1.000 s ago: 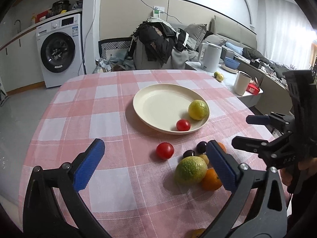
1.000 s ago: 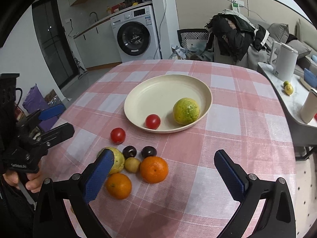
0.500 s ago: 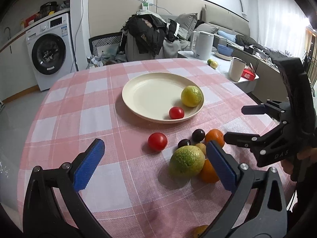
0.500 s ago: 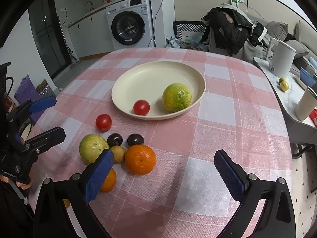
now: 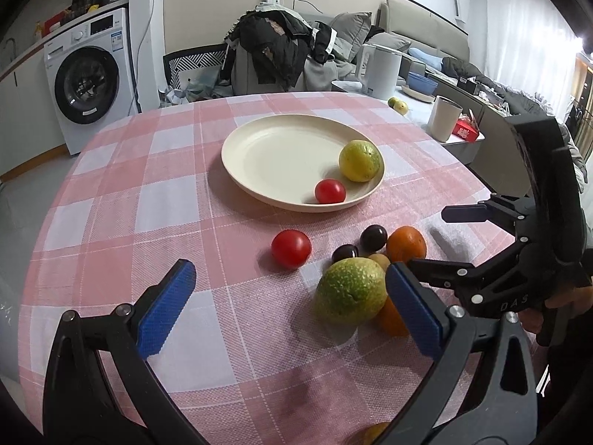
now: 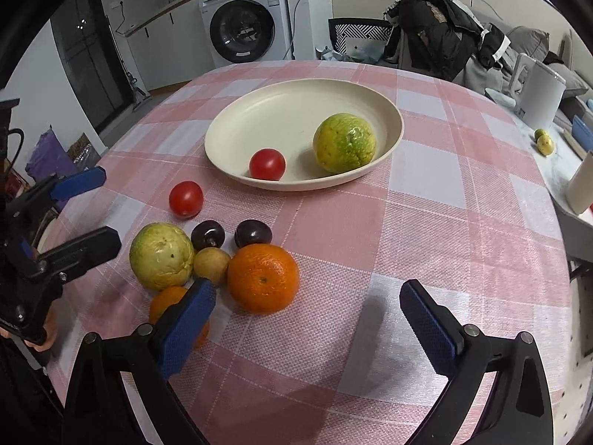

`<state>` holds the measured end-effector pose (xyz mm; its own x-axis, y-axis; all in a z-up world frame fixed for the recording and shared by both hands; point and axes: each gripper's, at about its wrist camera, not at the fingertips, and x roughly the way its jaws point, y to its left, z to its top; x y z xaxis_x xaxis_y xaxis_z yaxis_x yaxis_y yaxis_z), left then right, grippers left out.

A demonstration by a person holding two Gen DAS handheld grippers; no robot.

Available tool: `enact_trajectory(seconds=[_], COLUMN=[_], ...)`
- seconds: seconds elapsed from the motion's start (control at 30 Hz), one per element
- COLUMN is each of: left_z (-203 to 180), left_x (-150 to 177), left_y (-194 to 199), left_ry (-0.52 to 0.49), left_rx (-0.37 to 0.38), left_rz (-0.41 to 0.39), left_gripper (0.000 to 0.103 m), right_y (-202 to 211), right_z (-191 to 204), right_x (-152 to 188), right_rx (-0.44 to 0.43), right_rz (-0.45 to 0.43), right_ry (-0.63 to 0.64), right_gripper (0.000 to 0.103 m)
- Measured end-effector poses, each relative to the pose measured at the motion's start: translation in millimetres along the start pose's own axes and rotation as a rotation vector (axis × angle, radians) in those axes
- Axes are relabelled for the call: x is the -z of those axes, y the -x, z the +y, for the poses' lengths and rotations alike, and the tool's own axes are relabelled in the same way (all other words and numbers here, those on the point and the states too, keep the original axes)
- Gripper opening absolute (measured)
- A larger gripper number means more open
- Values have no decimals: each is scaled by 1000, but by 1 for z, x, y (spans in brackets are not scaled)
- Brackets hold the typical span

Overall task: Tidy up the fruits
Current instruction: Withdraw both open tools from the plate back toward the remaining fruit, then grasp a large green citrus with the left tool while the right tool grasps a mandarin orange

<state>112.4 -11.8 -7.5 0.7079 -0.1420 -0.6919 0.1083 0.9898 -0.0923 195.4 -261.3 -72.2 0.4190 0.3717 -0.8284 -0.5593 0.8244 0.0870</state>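
Note:
A cream plate (image 6: 259, 118) (image 5: 270, 148) on the pink checked table holds a yellow-green citrus (image 6: 344, 143) (image 5: 360, 160) and a small tomato (image 6: 267, 164) (image 5: 330, 191). In front of it lie a loose tomato (image 6: 186, 198) (image 5: 291, 248), two dark plums (image 6: 253, 232), a green citrus (image 6: 161, 255) (image 5: 351, 291), a small tan fruit (image 6: 211, 264) and two oranges (image 6: 263, 278) (image 5: 406, 243). My right gripper (image 6: 307, 326) is open and empty, just behind the big orange. My left gripper (image 5: 289, 307) is open and empty, its right finger beside the green citrus.
Beyond the table stand a washing machine (image 5: 89, 74), a chair piled with clothes (image 5: 274, 52) and a side counter with a white kettle (image 5: 385, 70) and cup (image 5: 443, 118). The table edge runs close below both grippers.
Both grippers have moved forward and lower toward the loose fruit pile, which looks larger. Both stay open. No fruit has moved.

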Motion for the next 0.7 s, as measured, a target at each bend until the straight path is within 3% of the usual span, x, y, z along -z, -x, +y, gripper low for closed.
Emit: enact_trajectory(seconds=[0.07, 0.2, 0.5, 0.7], left_z=[0, 1, 5, 5], left_x=[0, 2, 2, 3], left_y=[-2, -3, -8, -10], left_ry=[-1, 4, 18, 19], left_rx=[-2, 2, 8, 10], left_rz=[3, 9, 26, 32], left_gripper=[102, 102, 102, 102], right_y=[-1, -2, -6, -4], right_z=[0, 2, 1, 4], right_x=[0, 0, 1, 2], right_rx=[-8, -66, -138, -141], right_rz=[-1, 2, 7, -4], right_ry=[-6, -3, -32, -21], right_gripper=[100, 82, 59, 44])
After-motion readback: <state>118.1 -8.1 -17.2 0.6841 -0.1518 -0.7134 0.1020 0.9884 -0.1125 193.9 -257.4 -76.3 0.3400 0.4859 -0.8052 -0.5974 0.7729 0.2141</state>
